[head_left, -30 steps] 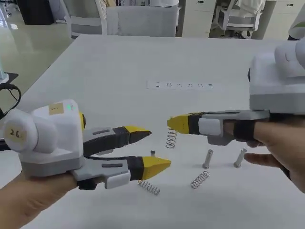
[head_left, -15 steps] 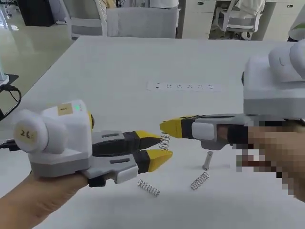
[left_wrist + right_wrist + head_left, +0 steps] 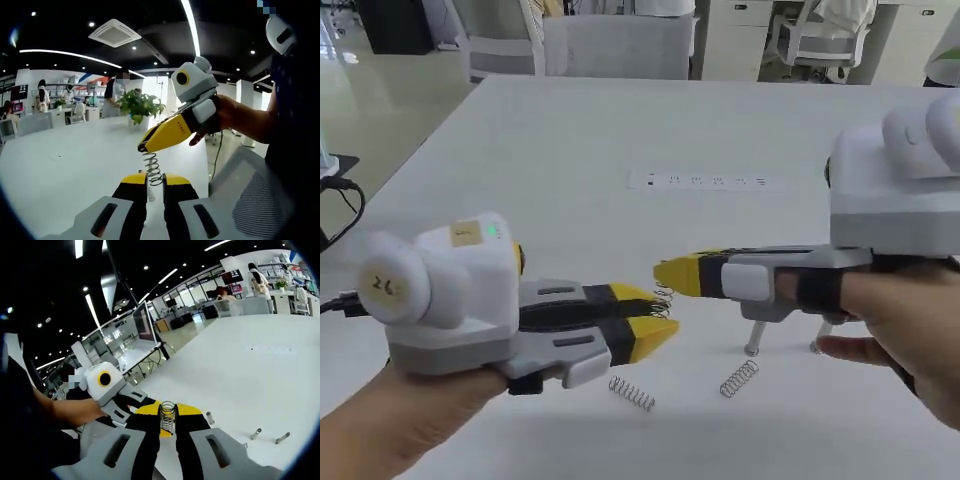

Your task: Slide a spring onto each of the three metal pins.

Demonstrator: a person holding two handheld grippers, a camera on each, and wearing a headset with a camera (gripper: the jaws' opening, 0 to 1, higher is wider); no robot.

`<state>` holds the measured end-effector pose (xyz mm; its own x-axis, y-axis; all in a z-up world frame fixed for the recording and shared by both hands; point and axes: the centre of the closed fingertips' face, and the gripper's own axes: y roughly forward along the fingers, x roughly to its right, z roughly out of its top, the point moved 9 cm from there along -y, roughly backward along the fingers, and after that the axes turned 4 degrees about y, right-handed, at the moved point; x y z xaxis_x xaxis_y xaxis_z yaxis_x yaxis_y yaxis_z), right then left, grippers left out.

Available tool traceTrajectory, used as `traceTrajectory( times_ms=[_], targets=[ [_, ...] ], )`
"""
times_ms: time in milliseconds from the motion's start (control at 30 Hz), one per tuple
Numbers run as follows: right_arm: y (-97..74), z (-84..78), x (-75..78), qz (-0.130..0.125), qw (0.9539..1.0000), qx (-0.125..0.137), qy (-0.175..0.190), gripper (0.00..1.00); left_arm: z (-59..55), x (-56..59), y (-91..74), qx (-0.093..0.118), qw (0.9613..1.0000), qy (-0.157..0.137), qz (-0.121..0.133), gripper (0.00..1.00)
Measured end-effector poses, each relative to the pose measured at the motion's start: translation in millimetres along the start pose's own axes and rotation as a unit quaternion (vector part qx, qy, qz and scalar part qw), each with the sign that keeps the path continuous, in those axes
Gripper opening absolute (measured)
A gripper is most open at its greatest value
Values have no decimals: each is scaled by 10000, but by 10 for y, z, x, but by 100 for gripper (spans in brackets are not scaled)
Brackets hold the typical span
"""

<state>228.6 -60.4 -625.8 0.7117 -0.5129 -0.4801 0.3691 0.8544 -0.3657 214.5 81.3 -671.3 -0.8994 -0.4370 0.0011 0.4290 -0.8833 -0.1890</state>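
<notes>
A small steel spring [image 3: 665, 298] hangs in the air between my two grippers. My right gripper [image 3: 662, 276], reaching in from the right, is shut on its upper end [image 3: 167, 417]. My left gripper [image 3: 665, 316] has its jaws shut on the lower end [image 3: 153, 171], just under the right gripper's yellow tip [image 3: 145, 147]. Two loose springs [image 3: 632, 393] [image 3: 740, 377] lie on the white table. One pin [image 3: 755, 336] stands upright and another [image 3: 820, 342] is half hidden by a hand. Three pins [image 3: 210, 417] [image 3: 256, 433] [image 3: 281, 438] stand on the table in the right gripper view.
The white table [image 3: 620, 150] stretches far ahead, with a flush socket strip [image 3: 705, 180] in its middle. Office chairs [image 3: 620, 45] stand beyond the far edge. A black cable [image 3: 345, 205] hangs off the left edge.
My left gripper's jaws, open a second ago, have come together on the spring's lower end as it rose toward the right gripper. The right gripper shifted slightly left with the spring.
</notes>
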Motion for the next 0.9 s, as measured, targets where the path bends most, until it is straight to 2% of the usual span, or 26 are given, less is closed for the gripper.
traceTrajectory(
  times_ms=[100,200,333,433,533,633,667,767,900],
  targets=[
    [-20,-7,0,52,10000,-49,14,8,0,-5,-19,-30,10000,75,-9,3],
    [-42,-20,-9,182,9996,-204,-61,8,1,7,-38,-95,9998,169,-106,3],
    [-108,-21,-26,451,9965,-622,-338,8,16,50,-62,-195,9987,395,-261,2],
    [-134,-17,-43,542,9926,-909,-602,8,26,111,-50,-308,9971,551,-414,2],
    [-151,-13,-69,608,9869,-1197,-897,8,27,165,-29,-403,9954,698,-517,2],
    [-167,-4,-91,712,9785,-1545,-1165,8,33,218,-12,-505,9932,840,-625,2],
    [-169,-5,-93,726,9773,-1594,-1188,8,34,227,-9,-541,9925,881,-652,2],
    [-184,-11,-106,826,9669,-1957,-1417,8,33,257,-1,-663,9896,1035,-748,2],
    [-185,-19,-133,902,9560,-2230,-1678,8,32,293,18,-785,9861,1199,-841,1]
  ],
)
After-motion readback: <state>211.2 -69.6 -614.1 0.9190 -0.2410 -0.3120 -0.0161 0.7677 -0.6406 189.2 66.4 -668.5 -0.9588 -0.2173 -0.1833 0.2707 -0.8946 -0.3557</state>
